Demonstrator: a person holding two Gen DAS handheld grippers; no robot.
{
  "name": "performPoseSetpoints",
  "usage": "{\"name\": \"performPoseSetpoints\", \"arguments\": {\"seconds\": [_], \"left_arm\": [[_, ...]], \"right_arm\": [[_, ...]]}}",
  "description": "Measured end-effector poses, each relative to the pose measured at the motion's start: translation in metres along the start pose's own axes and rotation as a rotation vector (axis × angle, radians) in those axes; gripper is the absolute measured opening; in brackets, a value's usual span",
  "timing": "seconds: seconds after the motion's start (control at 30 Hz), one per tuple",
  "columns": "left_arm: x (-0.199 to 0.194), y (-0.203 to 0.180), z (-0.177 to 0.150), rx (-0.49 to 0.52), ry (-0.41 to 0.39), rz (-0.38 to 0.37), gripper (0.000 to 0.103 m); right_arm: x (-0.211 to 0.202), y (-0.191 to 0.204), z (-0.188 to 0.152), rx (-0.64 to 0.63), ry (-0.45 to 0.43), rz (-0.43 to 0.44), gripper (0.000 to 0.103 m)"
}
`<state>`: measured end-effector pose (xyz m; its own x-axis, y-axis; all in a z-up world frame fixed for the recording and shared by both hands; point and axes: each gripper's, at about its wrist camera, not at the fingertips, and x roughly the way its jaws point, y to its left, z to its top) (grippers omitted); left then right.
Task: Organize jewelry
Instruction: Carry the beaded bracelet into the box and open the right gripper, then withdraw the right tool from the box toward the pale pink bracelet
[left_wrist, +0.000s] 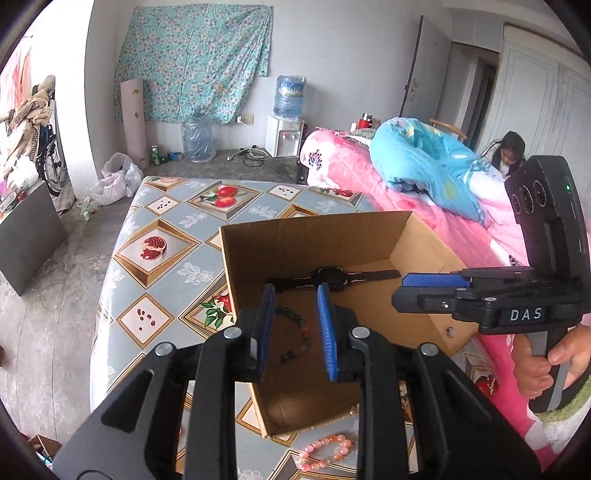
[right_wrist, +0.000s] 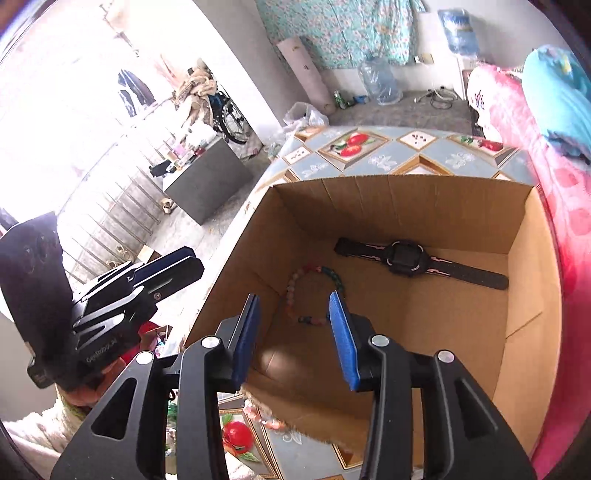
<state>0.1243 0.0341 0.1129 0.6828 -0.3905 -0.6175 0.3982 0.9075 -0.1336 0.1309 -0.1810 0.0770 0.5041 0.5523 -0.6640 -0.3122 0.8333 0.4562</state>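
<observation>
The left claw is seen with its blue pads parted and nothing pinched between them; it hangs over the near end of the open cardboard box. Directly below the gap, a beaded bracelet of mixed dark, green and reddish beads lies loose on the box floor, apart from either pad. The right claw is likewise released and empty, held above the same corner of the box, with that bracelet visible beyond its tips. In the left wrist view the right claw is seen from the side, a hand wrapped round its handle.

Farther in, a black wristwatch lies flat against the far wall of the box, strap stretched out. Outside the box, on the fruit-patterned surface, a pink beaded bracelet lies just beside the near wall, not yet put away.

The step in hand is judged to be the depositing of a bracelet, now let go inside the box. The next move would call for both claws to be lifted clear of the walls and one brought down to the pink bracelet, whose thin, loose beads would need a low, careful pinch.
</observation>
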Motion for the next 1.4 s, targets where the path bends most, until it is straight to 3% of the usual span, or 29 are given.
{"name": "performPoseSetpoints", "arguments": {"seconds": [0.13, 0.27, 0.43, 0.5, 0.7, 1.4], "left_arm": [[-0.028, -0.001, -0.024, -0.027, -0.054, 0.014, 0.024], [-0.036, 0.003, -0.044, -0.092, -0.053, 0.028, 0.025], [-0.028, 0.009, -0.061, -0.151, -0.027, 0.055, 0.025], [-0.023, 0.008, -0.065, -0.158, -0.016, 0.062, 0.025], [-0.014, 0.003, -0.071, -0.140, -0.012, 0.088, 0.025], [-0.012, -0.003, -0.070, -0.118, -0.027, 0.104, 0.025]], "right_arm": [[-0.040, 0.009, -0.046, -0.045, -0.086, -0.017, 0.039], [-0.068, -0.004, -0.094, -0.011, -0.128, -0.127, 0.039], [-0.076, -0.047, -0.130, 0.083, -0.096, -0.322, 0.039], [-0.075, -0.070, -0.135, 0.127, -0.085, -0.363, 0.039], [-0.064, -0.109, -0.123, 0.159, -0.072, -0.418, 0.033], [-0.055, -0.108, -0.105, 0.096, -0.068, -0.406, 0.028]]}}
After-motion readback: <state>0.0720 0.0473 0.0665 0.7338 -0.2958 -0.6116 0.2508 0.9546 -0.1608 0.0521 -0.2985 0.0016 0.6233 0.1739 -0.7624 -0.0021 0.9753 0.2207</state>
